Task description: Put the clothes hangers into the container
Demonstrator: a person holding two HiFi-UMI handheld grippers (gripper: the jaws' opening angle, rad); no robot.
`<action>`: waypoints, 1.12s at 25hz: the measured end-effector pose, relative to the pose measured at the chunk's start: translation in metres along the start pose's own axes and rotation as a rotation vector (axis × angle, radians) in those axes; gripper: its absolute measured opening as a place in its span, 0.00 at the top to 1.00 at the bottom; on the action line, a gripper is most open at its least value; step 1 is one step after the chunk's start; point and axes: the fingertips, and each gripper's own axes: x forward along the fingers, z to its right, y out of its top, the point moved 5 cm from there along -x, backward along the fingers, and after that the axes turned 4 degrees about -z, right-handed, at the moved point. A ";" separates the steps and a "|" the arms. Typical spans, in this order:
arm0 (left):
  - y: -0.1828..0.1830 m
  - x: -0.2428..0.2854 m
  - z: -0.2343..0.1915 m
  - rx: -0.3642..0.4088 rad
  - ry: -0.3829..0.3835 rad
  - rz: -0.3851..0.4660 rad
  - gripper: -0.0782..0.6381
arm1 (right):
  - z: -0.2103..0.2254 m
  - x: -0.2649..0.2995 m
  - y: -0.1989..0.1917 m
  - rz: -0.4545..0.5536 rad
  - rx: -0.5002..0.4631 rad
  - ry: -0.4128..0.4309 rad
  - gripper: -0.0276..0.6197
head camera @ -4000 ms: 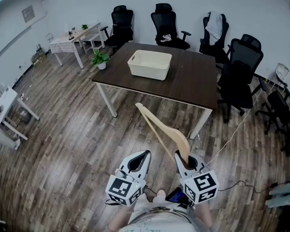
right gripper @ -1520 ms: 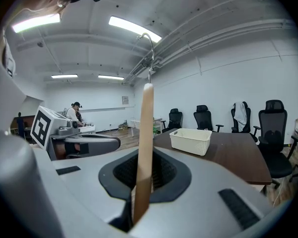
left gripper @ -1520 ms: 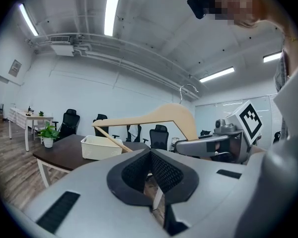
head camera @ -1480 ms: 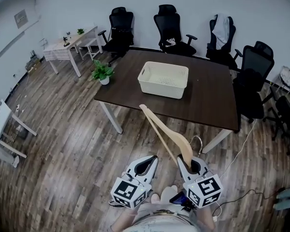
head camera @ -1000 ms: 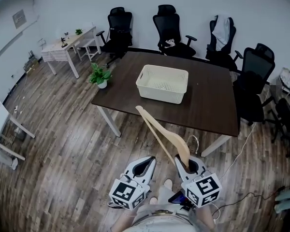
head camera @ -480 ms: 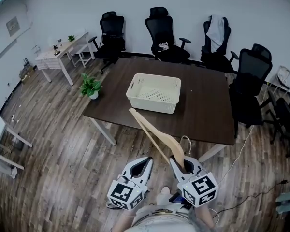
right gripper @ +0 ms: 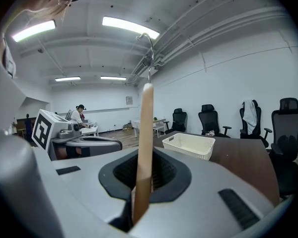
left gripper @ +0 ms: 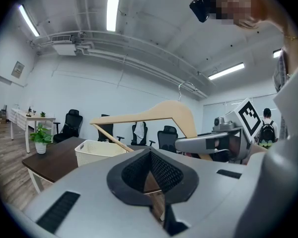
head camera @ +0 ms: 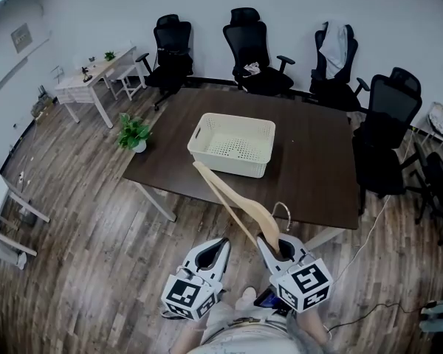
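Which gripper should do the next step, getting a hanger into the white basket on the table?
Right. The right gripper is shut on the wooden hanger, whose long arm points toward the basket on the table ahead. The left gripper is shut and holds nothing.

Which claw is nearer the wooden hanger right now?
Right. The right claw is shut on the lower end of the wooden hanger; the left claw holds nothing, beside the hanger on its left, not touching it.
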 end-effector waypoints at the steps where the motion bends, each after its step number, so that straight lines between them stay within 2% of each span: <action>1: -0.002 0.002 -0.001 -0.005 0.003 -0.002 0.88 | 0.002 0.002 0.000 -0.003 -0.002 0.002 0.92; 12: 0.002 0.023 -0.019 -0.021 -0.014 -0.009 0.88 | 0.018 0.021 0.004 -0.025 -0.001 -0.014 0.92; 21: 0.020 0.061 -0.056 0.013 -0.109 -0.022 0.88 | 0.033 0.061 0.014 -0.015 0.050 -0.068 0.92; 28: 0.029 0.075 -0.100 0.013 -0.128 -0.038 0.88 | 0.040 0.100 0.029 -0.014 0.071 -0.102 0.92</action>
